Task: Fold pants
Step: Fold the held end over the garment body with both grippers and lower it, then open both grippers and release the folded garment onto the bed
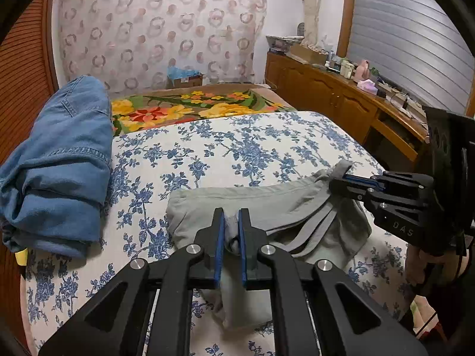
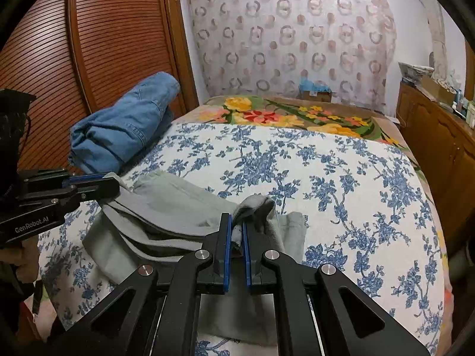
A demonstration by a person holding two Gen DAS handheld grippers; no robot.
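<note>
Grey-green pants [image 1: 267, 204] lie bunched on the near part of the bed, also in the right wrist view [image 2: 166, 207]. My left gripper [image 1: 231, 216] is shut on a fold of the pants at their left end; it also shows at the left of the right wrist view [image 2: 114, 182]. My right gripper [image 2: 236, 222] is shut on a bunched edge of the pants at their right end; it shows in the left wrist view [image 1: 338, 181]. Both hold the cloth slightly lifted off the bedspread.
The bed has a blue floral bedspread [image 1: 237, 148] and a bright flowered blanket [image 1: 190, 106] beyond. Folded blue jeans [image 1: 59, 166] lie at the left edge by a wooden slatted wardrobe [image 2: 89, 44]. A cluttered wooden dresser [image 1: 335, 95] runs along the right.
</note>
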